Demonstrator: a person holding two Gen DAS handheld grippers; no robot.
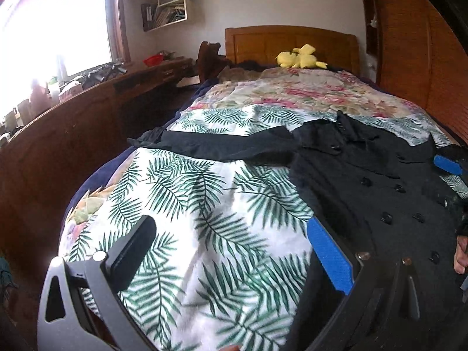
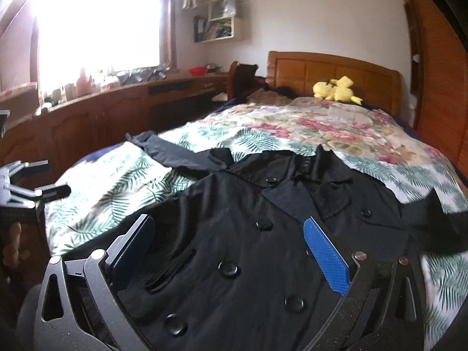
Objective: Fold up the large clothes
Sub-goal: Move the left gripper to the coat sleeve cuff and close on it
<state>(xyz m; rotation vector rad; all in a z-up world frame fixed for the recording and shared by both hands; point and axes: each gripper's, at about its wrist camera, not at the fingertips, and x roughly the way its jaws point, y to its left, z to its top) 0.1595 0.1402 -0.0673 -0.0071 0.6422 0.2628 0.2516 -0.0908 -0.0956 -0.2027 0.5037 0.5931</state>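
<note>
A black double-breasted coat (image 2: 263, 228) lies spread face up on the bed, buttons showing, collar toward the headboard. One sleeve (image 1: 222, 144) stretches out to the left across the palm-leaf sheet (image 1: 187, 204). My left gripper (image 1: 231, 222) is open above the sheet, just left of the coat (image 1: 380, 193) body, with nothing between its fingers. My right gripper (image 2: 231, 222) is open over the coat's front, above the button rows, and holds nothing. In the right wrist view the left gripper (image 2: 44, 190) shows at the left edge. The right gripper's blue pad (image 1: 449, 163) shows in the left wrist view.
A floral quilt (image 2: 321, 122) covers the far half of the bed, with a yellow plush toy (image 2: 336, 87) by the wooden headboard (image 2: 330, 67). A long wooden cabinet (image 2: 102, 117) with clutter runs under the window on the left. A wooden wardrobe (image 1: 415, 44) stands to the right. A hand (image 1: 462, 251) shows at the right edge.
</note>
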